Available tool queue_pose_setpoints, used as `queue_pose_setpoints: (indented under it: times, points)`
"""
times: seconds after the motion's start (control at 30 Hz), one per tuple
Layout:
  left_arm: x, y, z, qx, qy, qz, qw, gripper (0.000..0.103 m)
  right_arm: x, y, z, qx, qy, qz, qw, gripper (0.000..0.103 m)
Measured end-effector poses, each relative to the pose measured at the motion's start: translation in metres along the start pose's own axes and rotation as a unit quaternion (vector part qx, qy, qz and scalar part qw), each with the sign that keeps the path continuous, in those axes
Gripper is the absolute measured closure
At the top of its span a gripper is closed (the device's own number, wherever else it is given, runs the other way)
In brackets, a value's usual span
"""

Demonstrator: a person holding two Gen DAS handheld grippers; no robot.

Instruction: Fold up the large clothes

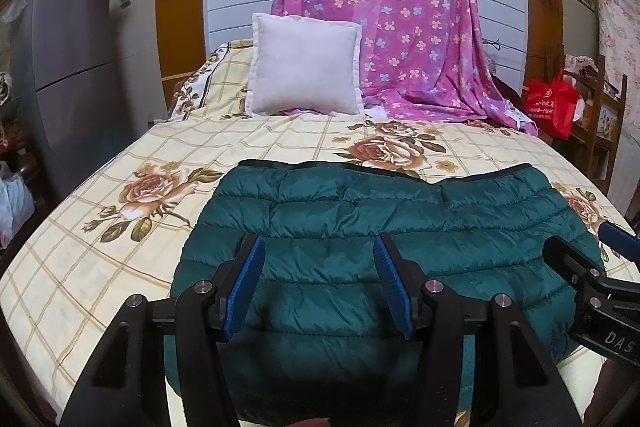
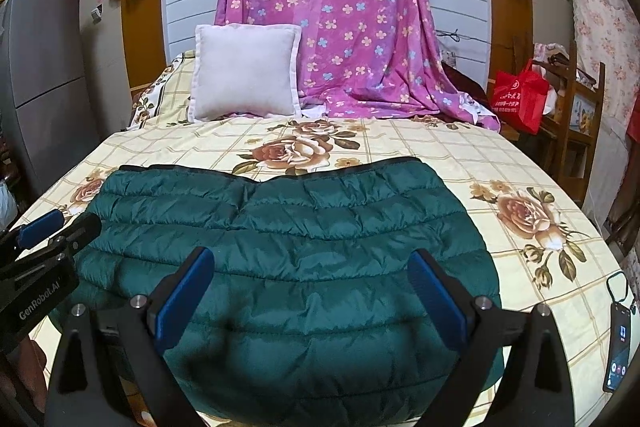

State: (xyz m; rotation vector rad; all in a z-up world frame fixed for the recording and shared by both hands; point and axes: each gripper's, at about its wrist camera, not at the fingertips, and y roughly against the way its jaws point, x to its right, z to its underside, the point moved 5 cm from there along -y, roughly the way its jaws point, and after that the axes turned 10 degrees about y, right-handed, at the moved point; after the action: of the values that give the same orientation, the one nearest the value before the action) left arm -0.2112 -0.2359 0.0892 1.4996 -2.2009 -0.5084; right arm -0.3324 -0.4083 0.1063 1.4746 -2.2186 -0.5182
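Observation:
A dark green quilted puffer jacket [image 1: 360, 227] lies folded in a compact bundle on the flowered bed sheet [image 1: 100, 247]; it also shows in the right wrist view [image 2: 288, 239]. My left gripper [image 1: 319, 249] is open and empty, held just above the jacket's near part. My right gripper [image 2: 310, 265] is open and empty above the jacket's near edge. The right gripper shows at the right edge of the left wrist view [image 1: 592, 259]. The left gripper shows at the left edge of the right wrist view [image 2: 56, 231].
A white cushion [image 1: 304, 67] stands at the head of the bed beside a pink flowered cloth [image 1: 400, 7] draped over something. A phone [image 2: 619, 339] lies on the sheet at the right. A grey fridge [image 1: 68, 67] stands left; a red bag [image 1: 552, 103] and wooden shelf stand right.

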Motion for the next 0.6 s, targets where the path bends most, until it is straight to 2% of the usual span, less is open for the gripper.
queue_pose_setpoints:
  times: [0.6]
  points:
    - [0.0010,-0.0002,0.0002,0.002,-0.002,-0.002,1.0000,0.067,0.0005,-0.0004,0.0002,0.000,-0.003,-0.001,1.000,0.004]
